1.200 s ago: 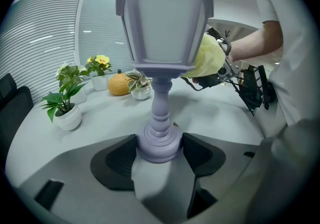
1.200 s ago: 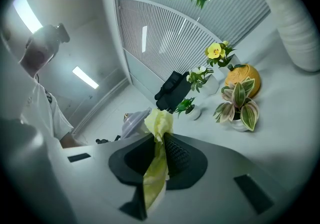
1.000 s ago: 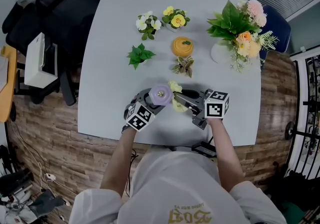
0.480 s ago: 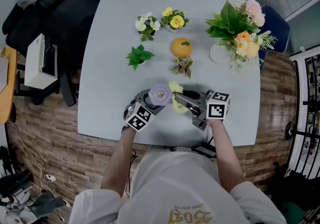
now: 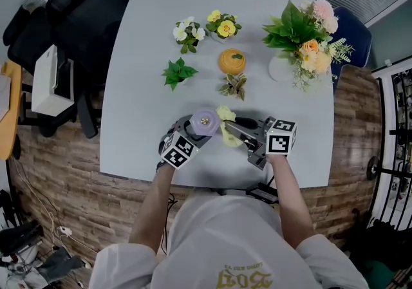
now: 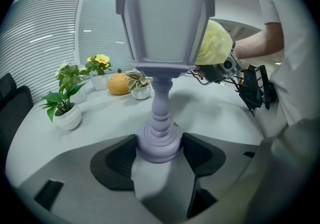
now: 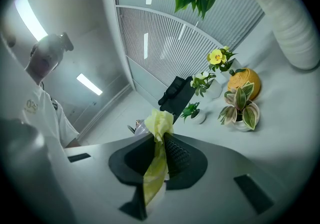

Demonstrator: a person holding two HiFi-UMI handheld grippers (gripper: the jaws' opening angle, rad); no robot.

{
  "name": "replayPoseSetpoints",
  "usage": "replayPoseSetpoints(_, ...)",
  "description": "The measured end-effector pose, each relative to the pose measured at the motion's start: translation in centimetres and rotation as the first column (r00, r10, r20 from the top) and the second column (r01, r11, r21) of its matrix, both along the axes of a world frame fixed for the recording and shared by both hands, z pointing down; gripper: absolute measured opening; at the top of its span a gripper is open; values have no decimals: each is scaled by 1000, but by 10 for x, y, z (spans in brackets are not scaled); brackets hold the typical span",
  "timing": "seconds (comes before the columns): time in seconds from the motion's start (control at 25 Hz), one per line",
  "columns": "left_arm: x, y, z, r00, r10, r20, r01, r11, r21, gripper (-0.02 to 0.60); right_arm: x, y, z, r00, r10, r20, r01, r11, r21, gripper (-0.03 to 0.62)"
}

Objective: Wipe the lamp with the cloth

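Right now I've got the left gripper (image 6: 159, 149) with its jaws clamped on the round base of the lilac lantern-style lamp (image 6: 165, 23). The lamp stands upright on the white counter (image 5: 148, 56), near its 6 o'clock edge. The right gripper (image 7: 157, 153) has its jaws pinched together on the yellow cloth (image 7: 159, 120). The bunched end pokes out past the tips and sits against the lamp head at its 3 o'clock side in the head view. Further up the counter are a green potted plant (image 5: 179, 73) at 11 o'clock, an orange gourd-shaped pot (image 5: 234, 60) at 12 and a bouquet in a white vase (image 5: 302, 24) at 2. A black chair (image 5: 77, 11) sits off the counter at 10 o'clock.
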State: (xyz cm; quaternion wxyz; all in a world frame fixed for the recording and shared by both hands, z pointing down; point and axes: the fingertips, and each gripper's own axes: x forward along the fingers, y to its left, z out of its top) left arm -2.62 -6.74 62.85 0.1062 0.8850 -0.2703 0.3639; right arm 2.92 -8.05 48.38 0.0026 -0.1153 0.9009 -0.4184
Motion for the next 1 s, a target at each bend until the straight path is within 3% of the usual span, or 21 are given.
replayPoseSetpoints(0.6, 0, 0, 0, 1000, -1, 3, 1, 1000, -2, 296, 3, 15, 1, 1000, -28, -6, 28, 1000, -14, 58)
replayPoseSetpoints(1.0, 0, 0, 0, 1000, 2, 1, -2, 1000, 2, 296, -4, 31, 2, 995, -98, -11, 98, 995, -17, 58)
